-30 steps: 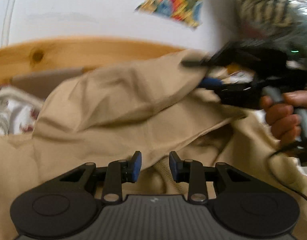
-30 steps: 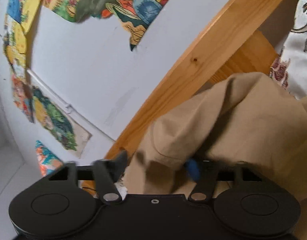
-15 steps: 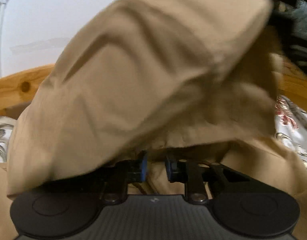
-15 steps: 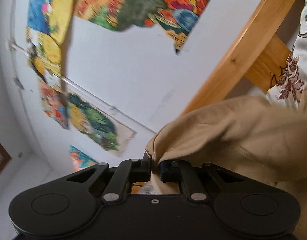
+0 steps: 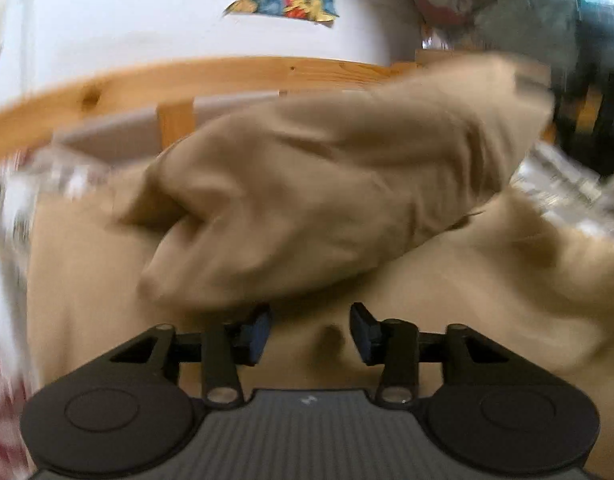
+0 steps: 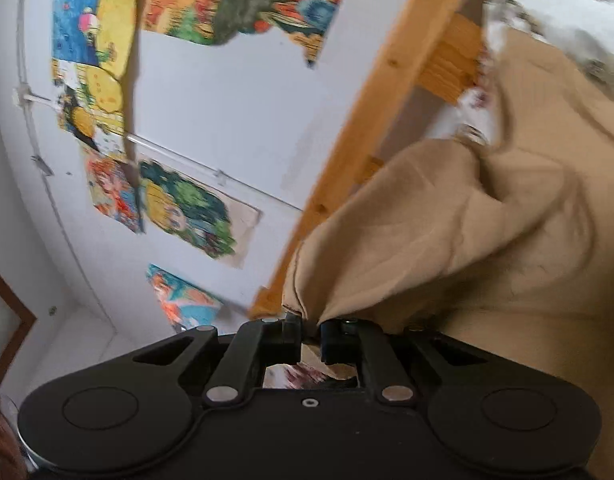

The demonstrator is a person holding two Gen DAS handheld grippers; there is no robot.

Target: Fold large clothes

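A large tan garment (image 5: 307, 200) lies on the bed, with one part lifted in a bulging fold across the left wrist view. My left gripper (image 5: 310, 334) is open, low over the flat part of the garment, with nothing between its blue pads. My right gripper (image 6: 310, 334) is shut on an edge of the same tan garment (image 6: 447, 232) and holds it raised, tilted toward the wall. The cloth hangs from the pinch down to the right.
A wooden bed frame rail (image 5: 187, 80) runs behind the garment, also in the right wrist view (image 6: 387, 120). A patterned white bedcover (image 5: 11, 240) lies under it. Colourful posters (image 6: 179, 196) hang on the white wall. The person's body (image 5: 527, 12) stands at upper right.
My left gripper has opened wider and the raised cloth has come off it, swinging away to the right. My right gripper closed on the garment edge and has kept it lifted.
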